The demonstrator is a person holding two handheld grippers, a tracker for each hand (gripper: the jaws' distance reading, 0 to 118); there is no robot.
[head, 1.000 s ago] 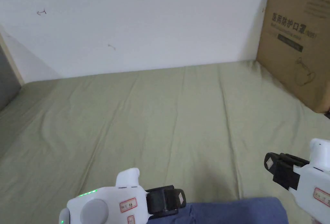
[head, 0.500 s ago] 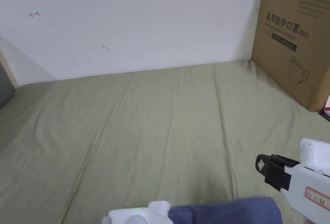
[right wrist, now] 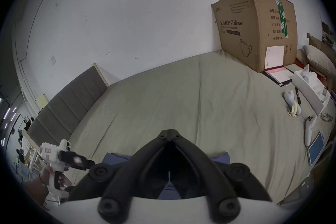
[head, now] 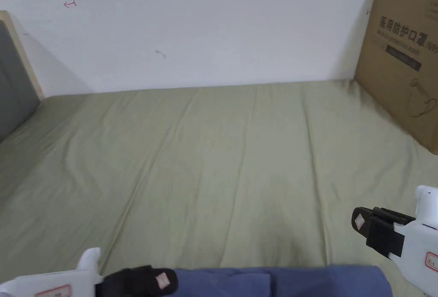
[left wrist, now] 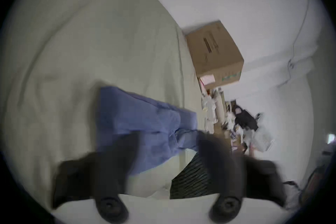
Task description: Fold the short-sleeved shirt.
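Blue shirt (head: pixel 282 281) lies bunched at six o'clock on the green bed (head: pixel 222 148), long axis nine-to-three; left gripper (head: pixel 164 280), fingers apart and empty, touches its nine o'clock end, nearer; right gripper (head: pixel 358 221), fingers pressed together, hovers at four o'clock.

The cardboard box (head: pixel 402 58) at the upper right of the head view carries dark printed characters and a mask drawing on its front. In the right gripper view, its side panel carries more printed lines and a green tape strip (right wrist: pixel 281 15) with white marks. The red-edged sticker (head: pixel 430 261) at the head view's right edge is too small to read.
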